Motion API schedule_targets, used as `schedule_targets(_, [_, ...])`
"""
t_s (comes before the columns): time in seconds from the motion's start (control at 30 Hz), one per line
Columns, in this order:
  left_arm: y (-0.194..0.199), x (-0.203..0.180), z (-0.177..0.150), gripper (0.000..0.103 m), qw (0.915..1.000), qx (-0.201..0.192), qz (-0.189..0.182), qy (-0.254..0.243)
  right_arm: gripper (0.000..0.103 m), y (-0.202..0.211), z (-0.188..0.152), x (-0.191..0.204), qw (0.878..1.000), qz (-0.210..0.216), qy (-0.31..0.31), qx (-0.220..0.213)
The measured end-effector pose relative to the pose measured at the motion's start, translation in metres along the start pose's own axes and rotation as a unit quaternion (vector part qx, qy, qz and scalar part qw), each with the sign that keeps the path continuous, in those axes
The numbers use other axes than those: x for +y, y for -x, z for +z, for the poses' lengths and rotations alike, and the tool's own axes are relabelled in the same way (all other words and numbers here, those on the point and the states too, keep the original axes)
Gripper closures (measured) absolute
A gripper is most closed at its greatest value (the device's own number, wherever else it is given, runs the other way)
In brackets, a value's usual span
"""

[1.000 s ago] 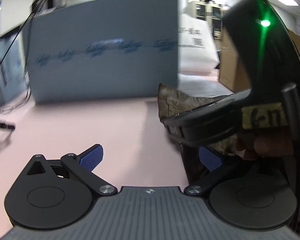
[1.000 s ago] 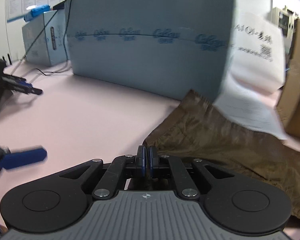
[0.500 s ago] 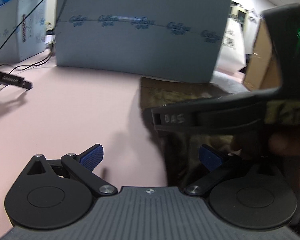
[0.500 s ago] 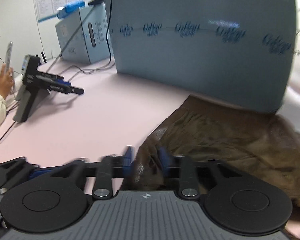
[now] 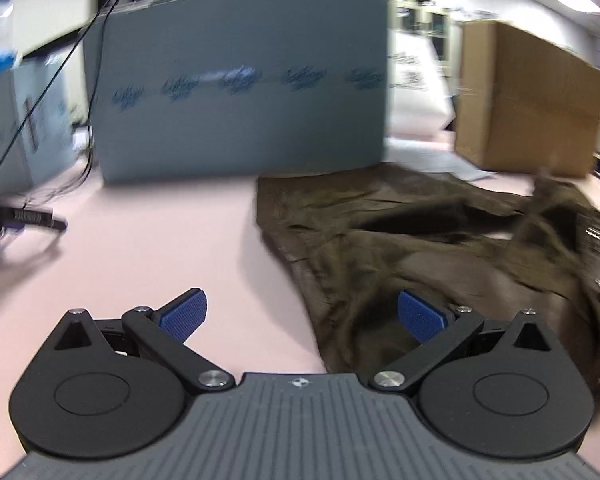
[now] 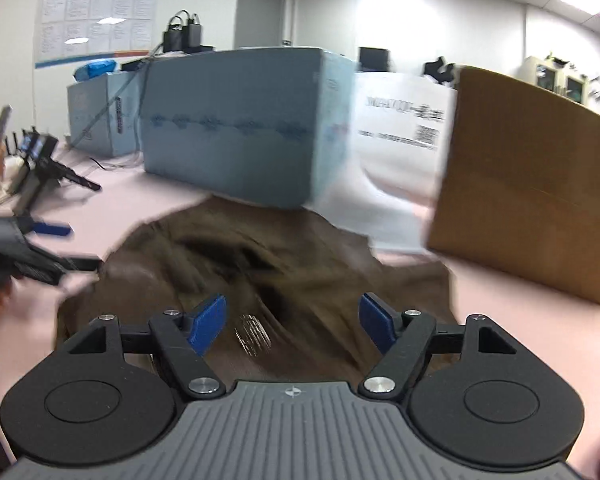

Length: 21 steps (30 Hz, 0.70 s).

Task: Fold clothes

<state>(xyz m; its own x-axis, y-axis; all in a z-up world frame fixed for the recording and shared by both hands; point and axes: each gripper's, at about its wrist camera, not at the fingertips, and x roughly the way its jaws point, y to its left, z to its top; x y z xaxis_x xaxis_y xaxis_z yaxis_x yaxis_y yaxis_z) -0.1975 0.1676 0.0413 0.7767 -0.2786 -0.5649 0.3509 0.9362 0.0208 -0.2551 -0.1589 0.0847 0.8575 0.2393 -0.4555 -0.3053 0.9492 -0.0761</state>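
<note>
Left wrist view: both jaws apart over brown garment (image 5: 400, 240), blue box (image 5: 236, 100) and cardboard box (image 5: 528, 100) behind

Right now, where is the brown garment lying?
The brown garment lies rumpled on the pink table, right of centre in the left wrist view, in front of the blue box and the cardboard box.

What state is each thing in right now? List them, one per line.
Left gripper: open, holding nothing, one pad over the cloth's edge.
Right gripper: open, holding nothing, above the cloth.
Brown crumpled garment: lying loose on the pink table, wrinkled, not neatly folded.
Brown cardboard box: standing upright; top out of view.
Large grey-blue carton: upright on the table behind the garment.
</note>
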Motion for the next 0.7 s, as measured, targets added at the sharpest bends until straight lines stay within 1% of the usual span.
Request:
schedule_targets(0.03, [0.004,-0.005,-0.002,0.000,0.9999,0.000,-0.004,-0.011,0.031,0.005,-0.009,-0.001,1.000,0.002,0.003,-0.004])
schedule_targets(0.13, [0.016,-0.019,-0.007,0.000,0.9989,-0.001,-0.018,-0.044,0.031,0.013,-0.029,0.001,0.999,0.027,0.008,-0.020])
schedule_targets(0.17, [0.017,-0.029,-0.011,0.000,0.9982,0.003,-0.018,-0.058,0.031,0.012,-0.033,0.003,0.999,0.031,0.012,-0.027])
schedule_targets(0.23, [0.021,-0.040,-0.017,0.000,0.9978,-0.004,-0.003,-0.067,0.026,0.009,-0.040,0.009,0.998,0.040,0.023,-0.030])
schedule_targets(0.3, [0.026,-0.042,-0.024,0.000,0.9984,-0.003,-0.003,-0.057,0.024,0.002,-0.045,0.017,0.997,0.066,0.043,-0.017])
schedule_targets(0.37, [0.033,-0.040,-0.030,0.000,0.9990,0.008,-0.023,-0.037,0.019,-0.003,-0.049,0.026,0.994,0.081,0.070,-0.003])
schedule_targets(0.4, [0.035,-0.039,-0.033,0.000,0.9989,0.012,-0.032,-0.030,0.017,-0.002,-0.053,0.029,0.993,0.079,0.085,-0.003])
schedule_targets(0.5, [0.037,-0.045,-0.042,0.000,0.9988,0.019,-0.027,-0.036,0.015,-0.001,-0.065,0.037,0.990,0.066,0.121,-0.011])
schedule_targets(0.53, [0.035,-0.049,-0.043,0.000,0.9987,0.023,-0.022,-0.040,0.016,-0.007,-0.066,0.041,0.991,0.061,0.122,-0.006])
schedule_targets(0.6, [0.029,-0.052,-0.043,0.000,0.9990,0.025,-0.022,-0.030,0.019,-0.013,-0.069,0.044,0.991,0.052,0.119,0.002])
schedule_targets(0.67, [0.026,-0.052,-0.043,0.000,0.9991,0.028,-0.025,-0.019,0.026,-0.012,-0.070,0.046,0.991,0.045,0.122,-0.006])
schedule_targets(0.7, [0.023,-0.053,-0.042,0.000,0.9991,0.030,-0.026,-0.011,0.032,-0.012,-0.071,0.047,0.991,0.041,0.125,-0.009])
